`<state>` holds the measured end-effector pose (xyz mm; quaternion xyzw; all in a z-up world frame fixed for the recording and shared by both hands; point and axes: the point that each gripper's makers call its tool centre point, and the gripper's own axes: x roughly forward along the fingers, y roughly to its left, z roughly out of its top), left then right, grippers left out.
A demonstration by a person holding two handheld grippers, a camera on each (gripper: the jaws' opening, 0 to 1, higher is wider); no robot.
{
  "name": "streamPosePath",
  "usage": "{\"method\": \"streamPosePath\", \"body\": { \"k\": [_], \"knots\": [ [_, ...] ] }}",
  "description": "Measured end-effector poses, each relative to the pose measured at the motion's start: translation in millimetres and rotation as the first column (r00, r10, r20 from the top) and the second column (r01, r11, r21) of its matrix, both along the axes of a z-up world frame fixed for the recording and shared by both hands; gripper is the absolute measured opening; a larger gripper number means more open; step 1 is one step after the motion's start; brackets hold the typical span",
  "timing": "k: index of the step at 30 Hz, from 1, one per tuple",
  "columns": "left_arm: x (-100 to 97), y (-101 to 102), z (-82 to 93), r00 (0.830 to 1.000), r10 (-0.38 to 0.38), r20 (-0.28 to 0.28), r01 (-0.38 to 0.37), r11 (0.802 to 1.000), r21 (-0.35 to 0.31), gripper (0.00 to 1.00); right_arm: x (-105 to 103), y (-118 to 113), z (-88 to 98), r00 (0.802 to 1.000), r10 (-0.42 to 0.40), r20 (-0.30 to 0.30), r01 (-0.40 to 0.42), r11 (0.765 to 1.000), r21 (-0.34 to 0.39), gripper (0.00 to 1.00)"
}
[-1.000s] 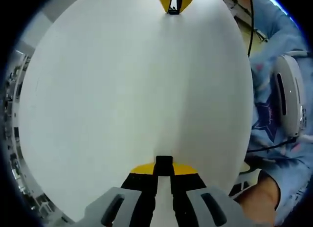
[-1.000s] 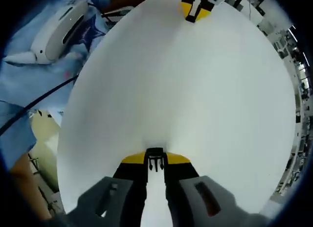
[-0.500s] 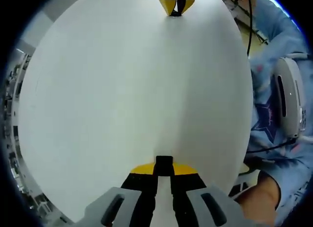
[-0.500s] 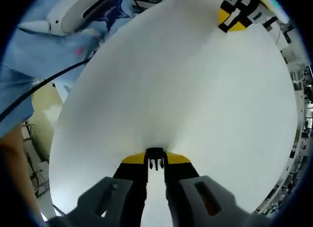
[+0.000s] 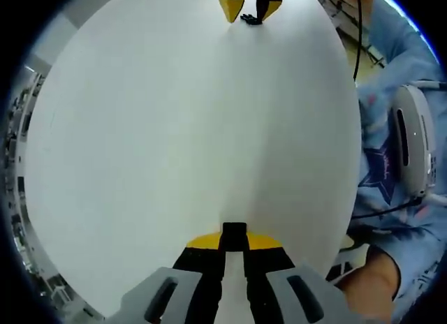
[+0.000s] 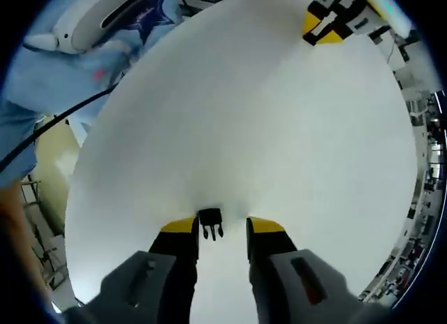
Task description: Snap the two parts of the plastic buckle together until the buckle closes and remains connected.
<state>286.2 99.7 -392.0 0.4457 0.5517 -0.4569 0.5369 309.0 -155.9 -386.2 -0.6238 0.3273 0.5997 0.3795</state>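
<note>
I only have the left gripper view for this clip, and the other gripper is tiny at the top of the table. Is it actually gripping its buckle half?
Observer: No. In the right gripper view, the right gripper is open. Its fingers stand clear on both sides of the pronged buckle half.
Operator: Which way do the prongs point?
Observer: Back toward that camera, away from the left gripper across the table.
</note>
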Motion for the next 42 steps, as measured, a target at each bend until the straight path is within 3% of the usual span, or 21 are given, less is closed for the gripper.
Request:
{"method": "streamPosePath", "body": {
  "k": [2, 6, 8, 9, 11, 15, 18, 21, 22, 23, 25, 39, 42],
  "knots": [
    [0.0, 0.2, 0.3, 1.000, -0.003, 0.002, 0.003, 1.000, 0.003, 0.09, 4.5, -5.1, 4.7, 0.999, -0.028, 0.026, 0.027, 0.999, 0.031, 0.37],
    [-0.1, 0.3, 0.6, 1.000, 0.000, -0.003, 0.000, 1.000, -0.006, 0.09, 12.1, -8.6, 13.3, 0.979, -0.201, 0.015, 0.195, 0.964, 0.179, 0.16],
    [-0.5, 0.2, 0.6, 1.000, 0.000, -0.005, 0.000, 1.000, -0.008, 0.09, 13.5, -13.4, 15.4, 0.971, -0.240, 0.011, 0.232, 0.949, 0.214, 0.07],
    [-0.6, 0.1, 0.6, 1.000, -0.001, -0.006, 0.001, 1.000, -0.008, 0.09, 13.6, -17.0, 15.9, 0.958, -0.287, 0.000, 0.279, 0.932, 0.230, 0.02],
    [-0.8, 0.0, 0.6, 1.000, 0.000, -0.007, 0.000, 1.000, -0.005, 0.09, 9.6, -22.9, 14.7, 0.908, -0.415, -0.062, 0.416, 0.871, 0.260, 0.00],
    [-1.1, 0.0, 0.7, 1.000, -0.002, -0.006, 0.002, 1.000, -0.010, 0.09, -3.2, -28.6, 10.5, 0.861, -0.492, -0.126, 0.506, 0.807, 0.306, 0.00],
    [-1.4, -0.1, 0.6, 1.000, 0.000, -0.006, 0.000, 1.000, -0.018, 0.09, -5.2, -31.6, 8.6, 0.802, -0.576, -0.160, 0.592, 0.726, 0.350, 0.00],
    [-1.0, -0.2, 0.5, 1.000, -0.002, -0.008, 0.002, 1.000, -0.022, 0.09, -8.1, -34.5, 3.1, 0.750, -0.630, -0.202, 0.657, 0.673, 0.339, 0.00],
    [-1.0, -0.3, 0.5, 1.000, -0.002, -0.010, 0.002, 1.000, -0.021, 0.09, -4.0, -31.1, 5.9, 0.731, -0.647, -0.215, 0.675, 0.641, 0.367, 0.00],
    [-0.7, -0.5, 0.4, 1.000, -0.003, -0.011, 0.002, 1.000, -0.018, 0.09, -3.7, -32.6, 5.8, 0.720, -0.657, -0.223, 0.688, 0.633, 0.356, 0.00],
    [-0.6, -0.6, 0.2, 1.000, -0.004, -0.011, 0.004, 1.000, -0.013, 0.09, -3.3, -31.0, 3.5, 0.733, -0.643, -0.223, 0.676, 0.648, 0.352, 0.00],
    [0.6, -0.9, 0.3, 1.000, -0.004, -0.014, 0.004, 1.000, -0.006, 0.09, 7.7, -25.8, 2.3, 0.740, -0.647, -0.183, 0.661, 0.653, 0.369, 0.00],
    [0.9, -0.9, 0.3, 1.000, -0.002, -0.014, 0.002, 1.000, -0.006, 0.09, 10.8, -24.3, 2.1, 0.751, -0.639, -0.166, 0.648, 0.663, 0.376, 0.00]
  ]
}}
